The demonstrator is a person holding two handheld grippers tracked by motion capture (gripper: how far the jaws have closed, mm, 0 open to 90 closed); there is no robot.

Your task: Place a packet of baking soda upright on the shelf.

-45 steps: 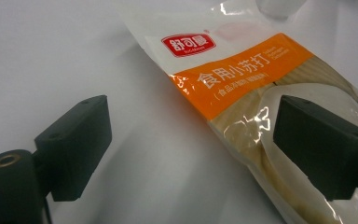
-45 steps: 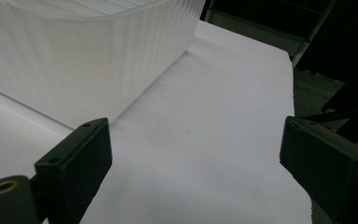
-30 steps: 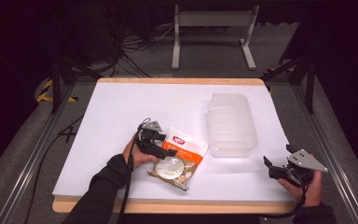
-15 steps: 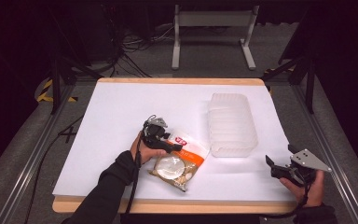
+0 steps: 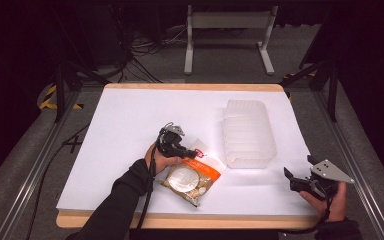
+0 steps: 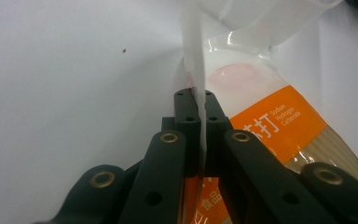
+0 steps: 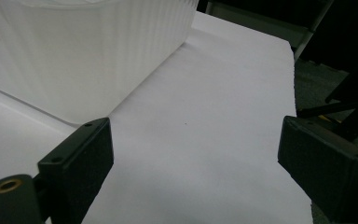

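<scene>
Now the left tongs [image 5: 189, 151], clenched on the snack packet [image 5: 192, 173], have lifted its edge toward the plastic tub [image 5: 247, 132]; right tongs [image 5: 295, 178] gape idle.

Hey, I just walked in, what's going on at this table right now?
A person is working at a white-covered table with a handheld gripper in each hand. The left gripper is shut on the clear top edge of a snack bag with an orange label, near the front middle of the table. The right gripper is open, held near the table's front right corner with nothing between its jaws. A ribbed translucent plastic container sits between them, to the right of the bag.
</scene>
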